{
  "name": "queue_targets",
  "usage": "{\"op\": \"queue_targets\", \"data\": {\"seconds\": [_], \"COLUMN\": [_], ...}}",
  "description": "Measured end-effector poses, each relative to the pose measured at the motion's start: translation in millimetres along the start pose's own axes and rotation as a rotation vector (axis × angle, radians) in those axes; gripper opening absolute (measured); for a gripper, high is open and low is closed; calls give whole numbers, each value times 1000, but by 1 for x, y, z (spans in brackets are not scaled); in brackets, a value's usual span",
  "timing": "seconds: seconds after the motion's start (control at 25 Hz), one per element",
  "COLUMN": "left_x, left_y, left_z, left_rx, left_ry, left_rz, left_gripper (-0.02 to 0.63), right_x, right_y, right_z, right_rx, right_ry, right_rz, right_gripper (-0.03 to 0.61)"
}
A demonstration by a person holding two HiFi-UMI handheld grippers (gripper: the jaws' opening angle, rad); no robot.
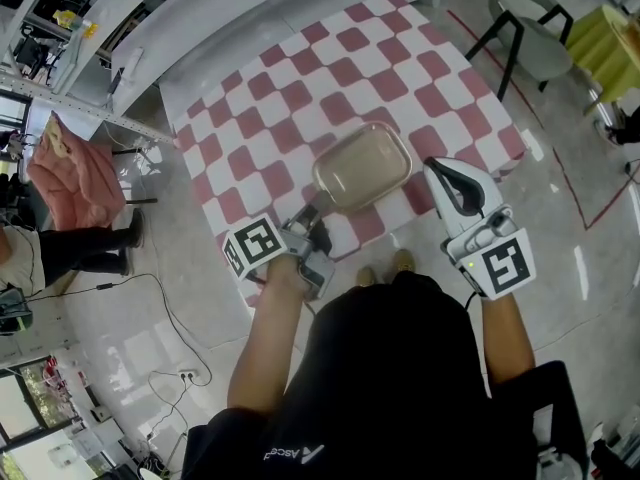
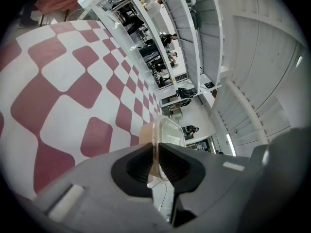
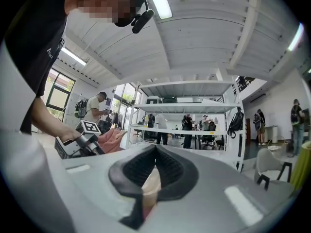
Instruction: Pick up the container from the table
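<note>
A clear, beige-tinted plastic container [image 1: 362, 168] hangs tilted over the near edge of the red-and-white checked table [image 1: 300, 88]. My left gripper [image 1: 318, 218] is shut on the rim at its near-left corner. In the left gripper view the thin rim of the container [image 2: 167, 132] runs between the dark pads of the left gripper [image 2: 156, 152], above the table [image 2: 73, 91]. My right gripper [image 1: 437, 165] is just right of the container and apart from it. Its jaws [image 3: 155, 149] meet at the tips with nothing between them.
A chair [image 1: 530, 28] stands on the floor past the table's right corner. A pink cloth [image 1: 75, 173] and a person's legs [image 1: 80, 248] are at the left, with cables [image 1: 170, 318] on the shiny floor. Shelving [image 3: 184, 110] with people behind it lies ahead of the right gripper.
</note>
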State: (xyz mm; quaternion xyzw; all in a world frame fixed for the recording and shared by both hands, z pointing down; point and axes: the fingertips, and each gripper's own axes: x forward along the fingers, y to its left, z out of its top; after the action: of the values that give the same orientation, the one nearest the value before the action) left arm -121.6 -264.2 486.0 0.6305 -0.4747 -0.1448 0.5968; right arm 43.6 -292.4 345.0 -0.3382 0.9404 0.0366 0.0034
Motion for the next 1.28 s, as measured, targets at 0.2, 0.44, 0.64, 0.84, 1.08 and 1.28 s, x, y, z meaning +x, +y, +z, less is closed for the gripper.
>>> {"op": "queue_targets", "data": {"seconds": [0.2, 0.44, 0.64, 0.84, 1.08, 1.28], "left_x": [-6, -8, -7, -4, -3, -2], "left_y": [-5, -3, -4, -3, -2, -2], "left_z": [2, 4, 8, 8, 9, 6], "left_rx": [13, 12, 13, 14, 11, 12], "left_ry": [-10, -16, -13, -9, -6, -1], "left_rz": [-6, -10, -11, -11, -8, -8], "left_gripper": [48, 48, 48, 48, 48, 48], "right_x": [-1, 1, 4, 6, 6, 4], "right_y": [4, 9, 8, 8, 8, 8], "right_z": [-1, -1, 0, -2, -4, -3], "right_rx": [-4, -9, -10, -12, -14, -15], "right_ry": [1, -1, 0, 6, 19, 18], "right_rz": [1, 0, -4, -2, 2, 3], "right_gripper": [3, 3, 3, 3, 3, 3]}}
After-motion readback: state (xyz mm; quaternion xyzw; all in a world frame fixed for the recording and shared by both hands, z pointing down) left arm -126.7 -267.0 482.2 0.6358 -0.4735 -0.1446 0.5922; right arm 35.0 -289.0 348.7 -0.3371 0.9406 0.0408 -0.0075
